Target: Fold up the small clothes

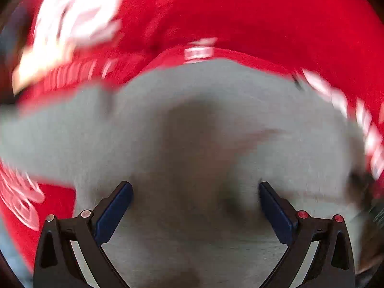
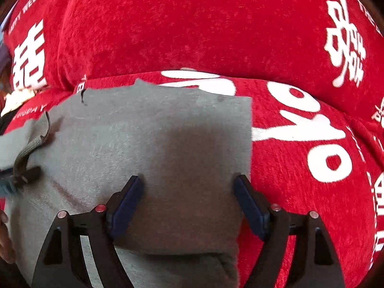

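Observation:
A grey knit garment (image 2: 153,144) lies flat on a red cover with white lettering (image 2: 192,24). Its drawstring (image 2: 26,153) trails at the left of the right wrist view. My right gripper (image 2: 189,184) stands open just above the garment near its right edge, both blue pads clear of the cloth. The left wrist view is blurred. It shows the same grey garment (image 1: 192,120) under my left gripper (image 1: 195,189), which is open wide with nothing between its pads.
The red cover (image 1: 264,12) spreads over the whole surface, with a raised red cushion behind the garment. A hand (image 2: 3,235) shows at the left edge of the right wrist view.

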{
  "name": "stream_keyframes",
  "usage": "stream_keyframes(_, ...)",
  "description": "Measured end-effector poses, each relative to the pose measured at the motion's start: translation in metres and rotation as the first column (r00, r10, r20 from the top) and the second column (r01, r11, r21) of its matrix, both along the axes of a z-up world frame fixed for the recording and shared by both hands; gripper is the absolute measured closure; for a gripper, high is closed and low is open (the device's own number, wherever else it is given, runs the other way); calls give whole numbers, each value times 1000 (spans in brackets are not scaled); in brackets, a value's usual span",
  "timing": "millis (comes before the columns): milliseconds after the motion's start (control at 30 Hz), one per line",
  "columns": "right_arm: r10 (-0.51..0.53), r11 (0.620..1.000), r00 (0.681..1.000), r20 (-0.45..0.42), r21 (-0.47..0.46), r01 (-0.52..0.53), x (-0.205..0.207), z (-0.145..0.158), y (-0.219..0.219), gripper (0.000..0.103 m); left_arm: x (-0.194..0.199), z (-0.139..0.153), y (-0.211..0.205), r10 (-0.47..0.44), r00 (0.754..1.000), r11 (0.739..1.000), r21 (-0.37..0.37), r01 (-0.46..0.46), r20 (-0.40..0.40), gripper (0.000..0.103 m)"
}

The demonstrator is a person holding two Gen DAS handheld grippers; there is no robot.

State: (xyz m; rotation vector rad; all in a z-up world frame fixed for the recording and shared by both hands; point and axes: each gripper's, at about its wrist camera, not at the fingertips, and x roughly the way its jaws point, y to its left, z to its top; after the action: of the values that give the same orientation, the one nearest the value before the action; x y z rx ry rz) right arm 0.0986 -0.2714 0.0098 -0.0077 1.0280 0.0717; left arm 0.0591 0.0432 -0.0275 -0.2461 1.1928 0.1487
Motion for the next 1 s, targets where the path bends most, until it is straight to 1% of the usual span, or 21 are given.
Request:
stream_keyframes(33,0,1000,1000,6,-10,0,-1,-1,0,19,-4,0,20,75,997,997,-9,-75,-14,0)
stream_keyframes(67,0,1000,1000,13,-13,1,-2,-2,0,19,-11,3,41,134,991,989,-56,-135,-18,0)
stream_keyframes(133,-33,999,999,8,-19,34,-1,-4,-3,10,-24,10,61,219,976,976,-5,-219,-1,0)
stream_keyframes(200,-62,998,998,-11,25,62,0,-8,-10,9,-34,19,68,237,971,969,66,-238,28,0)
stream_keyframes(233,-65,997,998,-11,30,65,0,-6,-11,8,-36,23,67,229,973,971,63,-231,37,0)
stream_keyframes(300,-94,995,996,3,-20,94,-7,1,-9,9,-35,29,59,196,979,980,28,-198,48,0)
stream_keyframes(400,-82,996,994,74,-27,84,-26,22,-2,9,-28,39,31,118,988,993,-2,-118,98,0)
stream_keyframes(467,-32,999,996,89,-9,33,-33,32,9,9,-15,37,-6,-19,993,1000,-20,22,115,0)
stream_keyframes(500,11,1000,996,85,-15,-10,-33,34,19,9,-5,33,-18,-77,991,996,-31,81,108,0)
stream_keyframes(567,83,996,995,59,-40,-81,-33,29,35,9,7,14,-36,-120,992,993,14,120,45,0)
stream_keyframes(600,119,992,993,23,-55,-117,-31,22,40,9,10,7,-39,-123,992,992,26,122,14,0)
stream_keyframes(633,117,990,993,-6,-78,-117,-29,13,40,9,13,-1,-37,-122,993,991,56,122,-5,0)
stream_keyframes(667,87,990,996,-31,-112,-90,-27,5,34,8,12,0,-34,-127,992,989,80,124,22,0)
stream_keyframes(700,40,996,999,-34,-79,-42,-26,1,15,8,10,1,-27,-123,992,988,95,120,31,0)
stream_keyframes(733,-50,999,997,-51,1,50,-25,1,-13,8,8,0,-15,-106,994,990,91,104,18,0)
stream_keyframes(767,-136,990,988,-67,11,137,-26,2,-34,8,4,3,0,-83,996,994,67,82,14,0)
stream_keyframes(800,-242,970,969,-56,7,242,-33,10,-63,8,0,6,13,-56,998,996,65,55,18,0)
stream_keyframes(833,-282,959,959,-31,-2,282,-40,16,-75,9,-7,10,24,-27,999,997,76,25,27,0)
stream_keyframes(867,-340,938,940,16,-60,340,-51,29,-88,9,-15,14,35,1,999,996,86,-4,43,0)
stream_keyframes(933,-332,938,941,63,-84,336,-66,44,-91,9,-27,16,43,16,999,997,70,-20,46,0)
stream_keyframes(1000,-224,972,973,56,-58,228,-78,51,-68,9,-36,13,35,0,999,999,39,-2,43,0)
